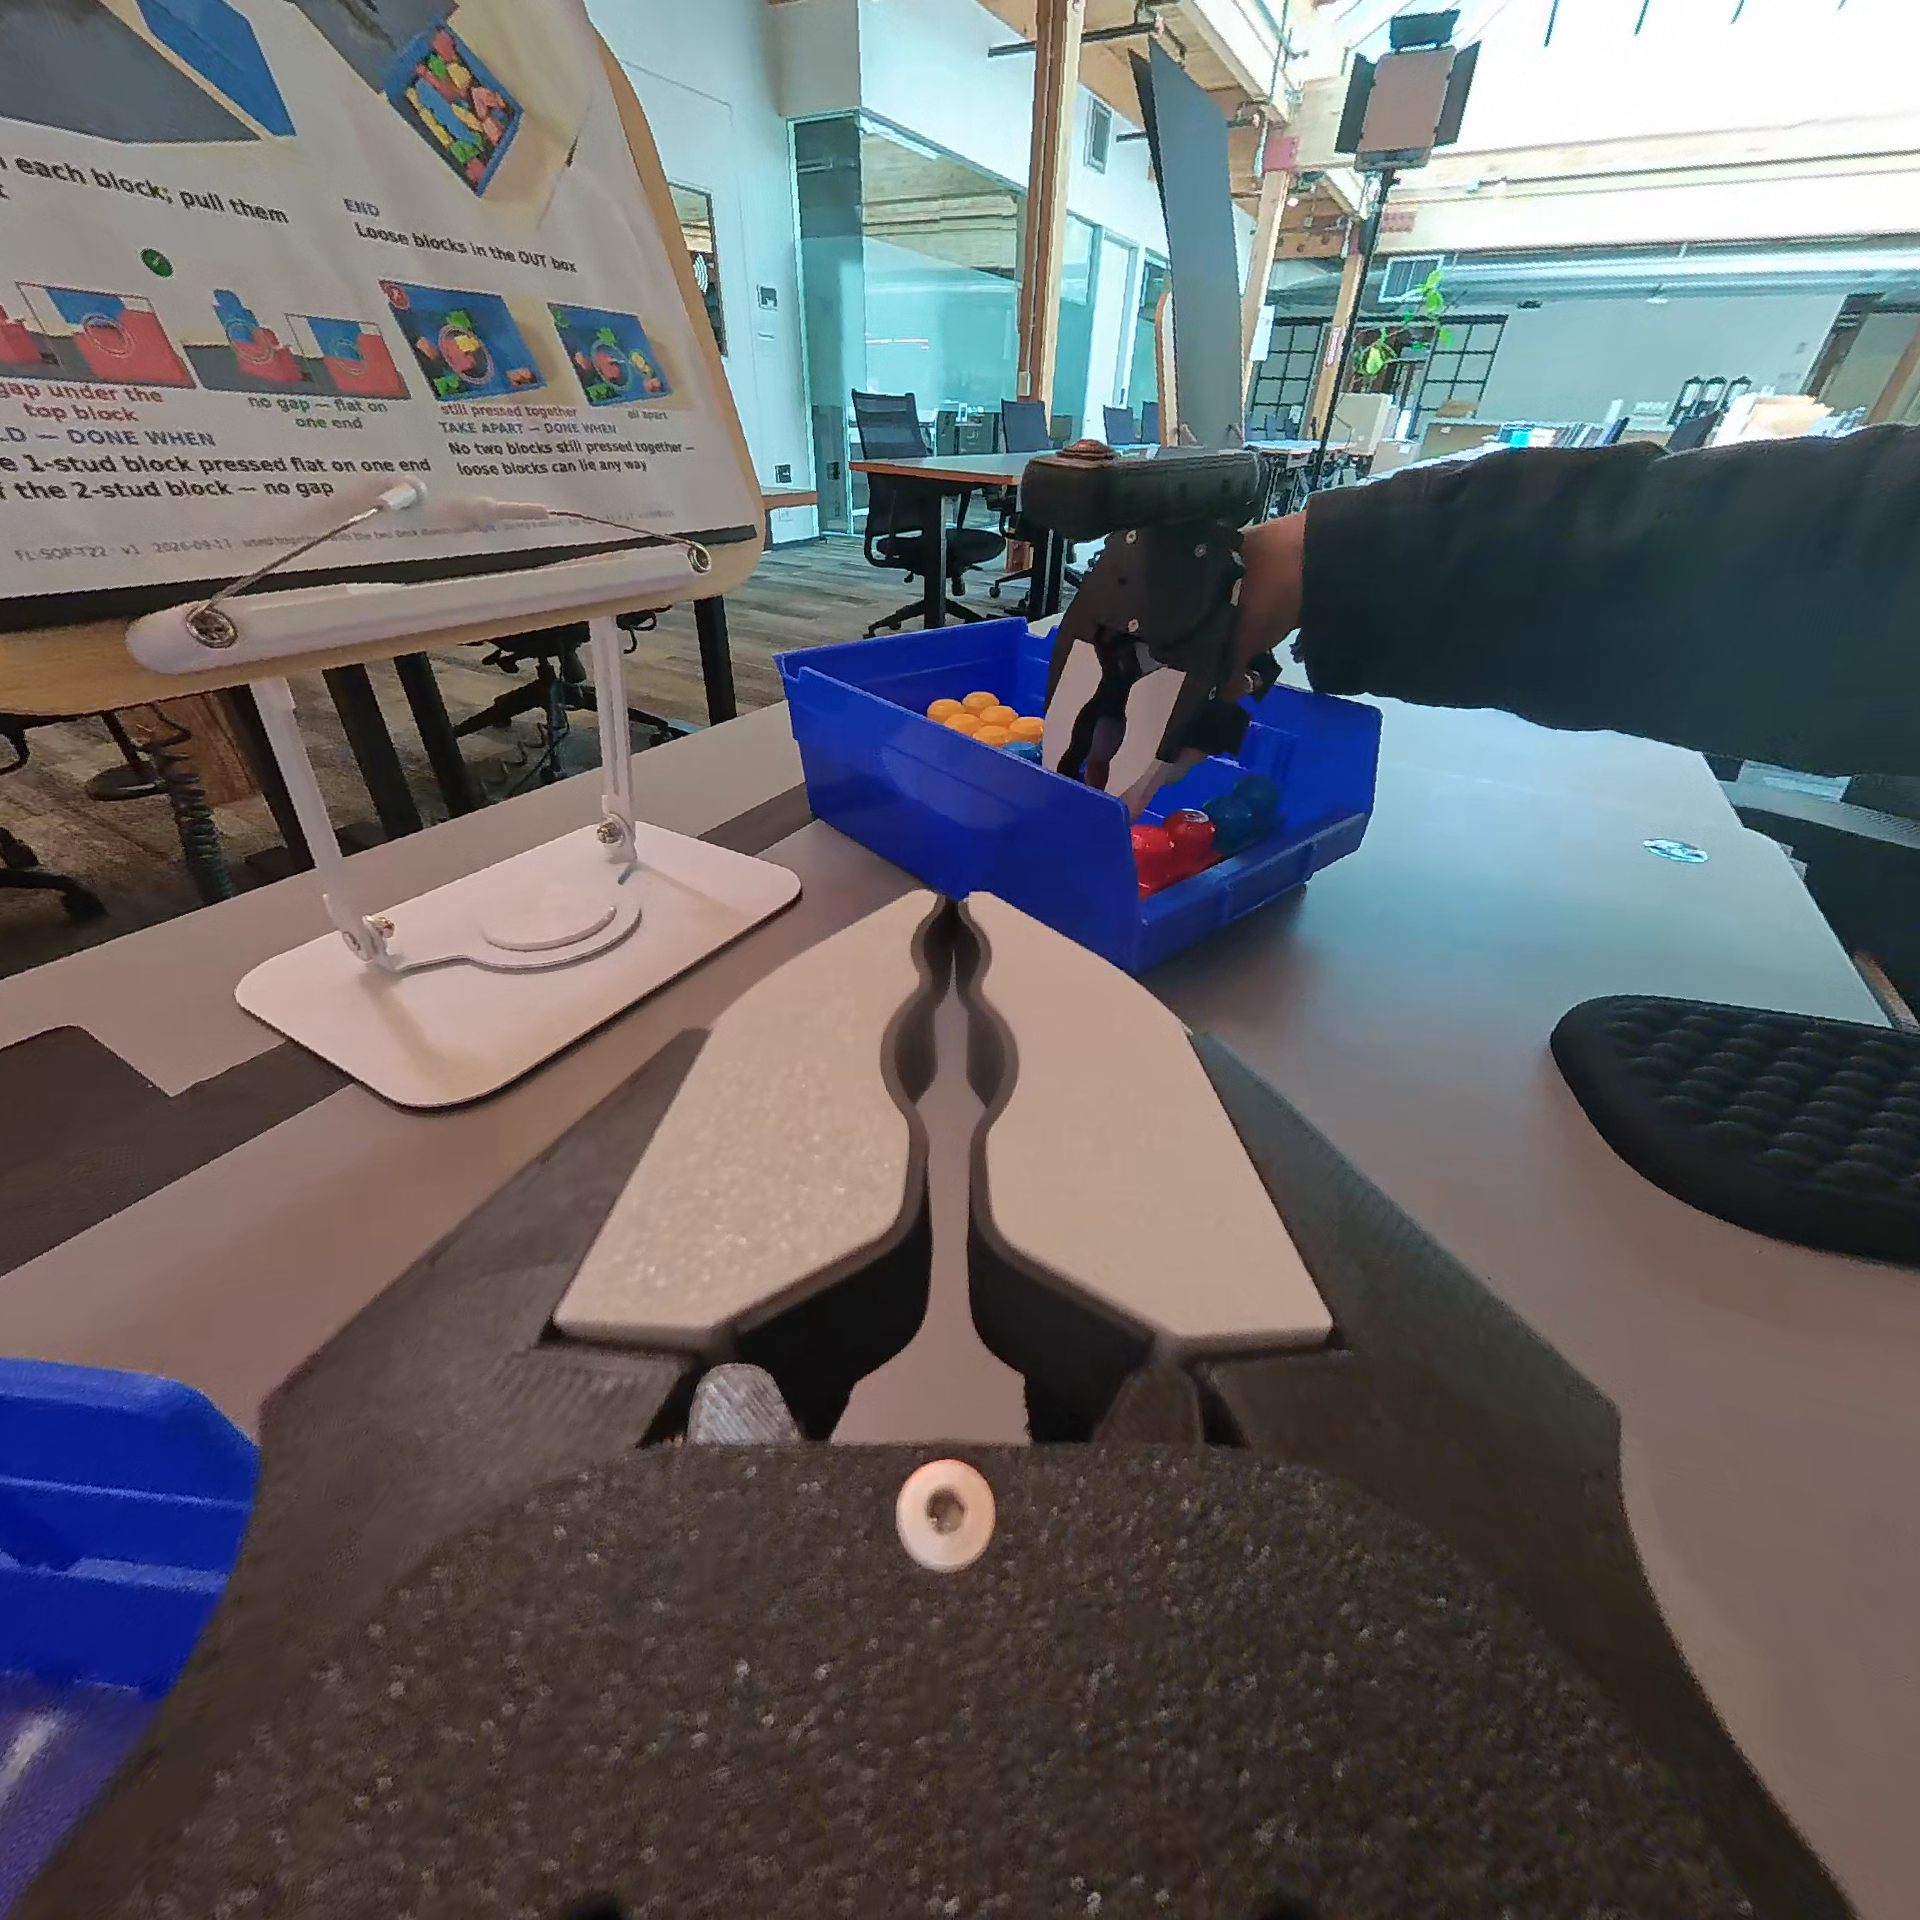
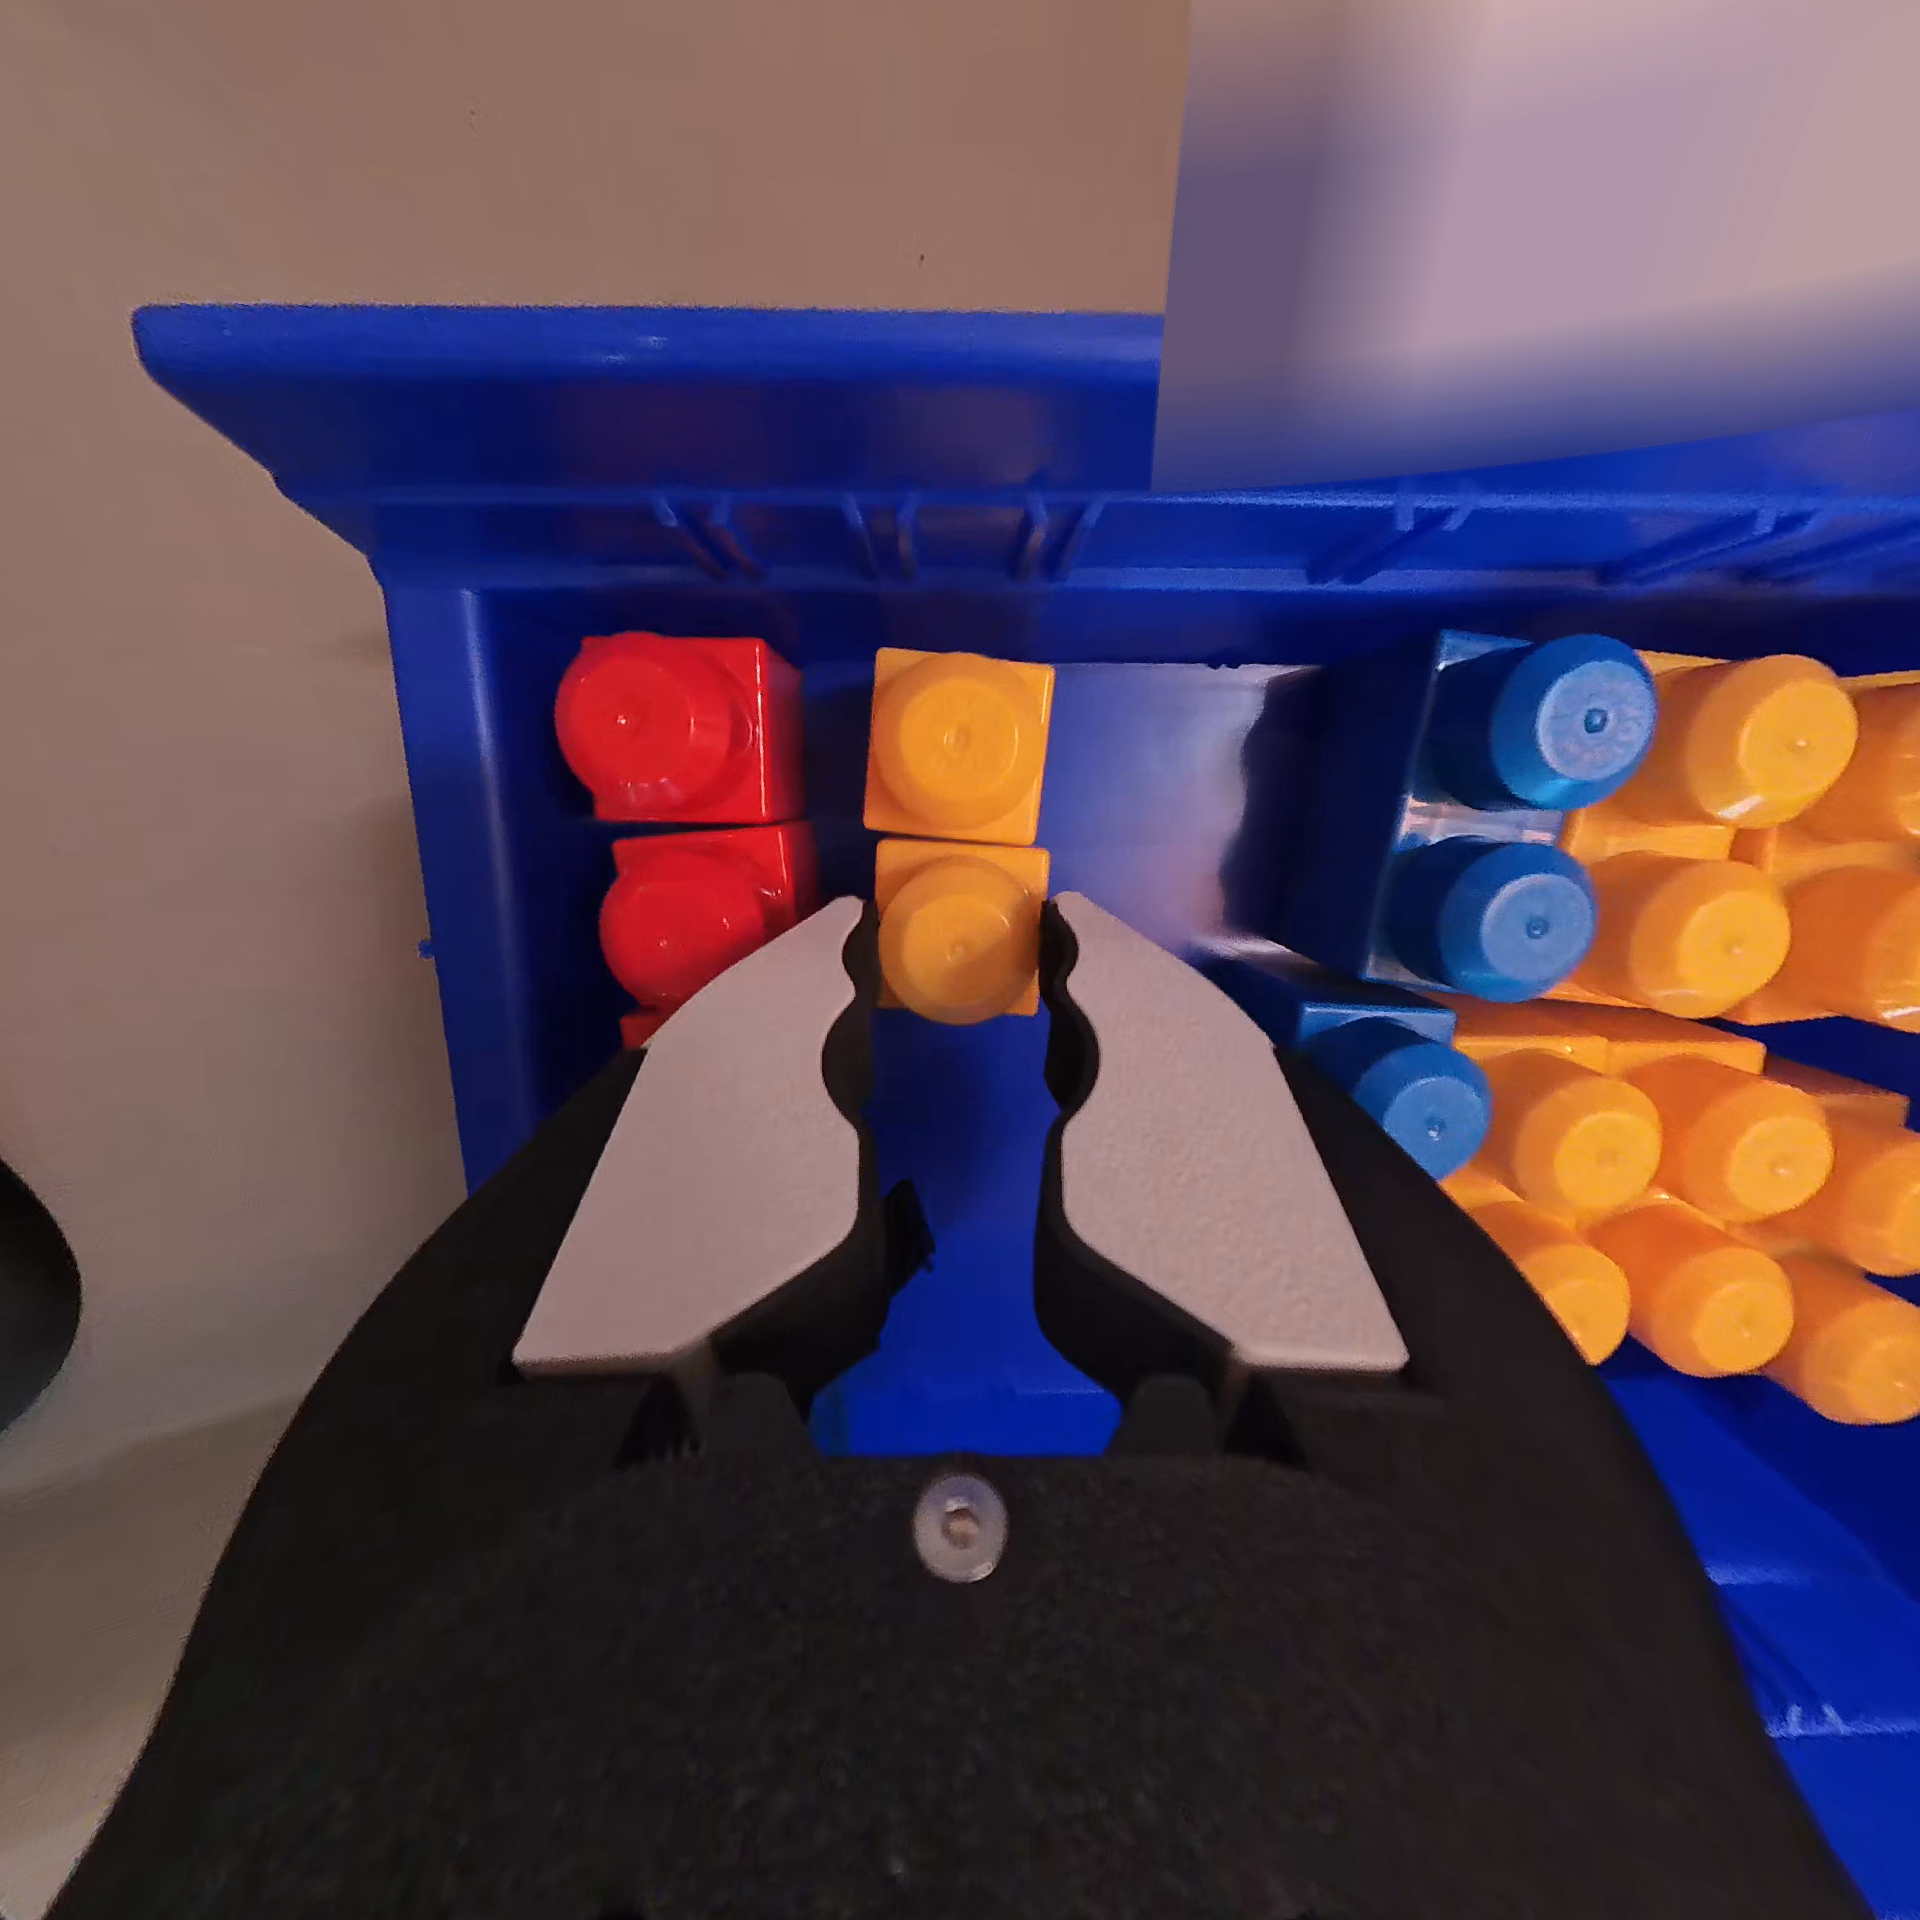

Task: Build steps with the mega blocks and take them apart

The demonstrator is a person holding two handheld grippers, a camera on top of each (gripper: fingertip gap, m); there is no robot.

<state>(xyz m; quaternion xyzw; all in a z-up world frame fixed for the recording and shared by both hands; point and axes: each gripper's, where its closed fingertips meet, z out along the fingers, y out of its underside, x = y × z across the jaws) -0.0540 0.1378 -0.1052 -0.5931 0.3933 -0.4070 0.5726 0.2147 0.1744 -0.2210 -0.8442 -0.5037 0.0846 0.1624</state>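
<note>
My right gripper reaches down into a blue bin and is shut on a yellow one-stud block, with a pad on each side of it. A second yellow one-stud block lies just beyond it. Two red blocks lie to its left. Blue blocks and a pile of yellow blocks lie to its right. In the left wrist view my left gripper is shut and empty above the table, short of the bin, where the right gripper dips in.
An instruction sheet stands on a white stand at the left. A black textured pad lies on the table at the right. Another blue bin shows at the lower left. A dark sleeve reaches in from the right. The grippers' ends are close to 30 cm from one another.
</note>
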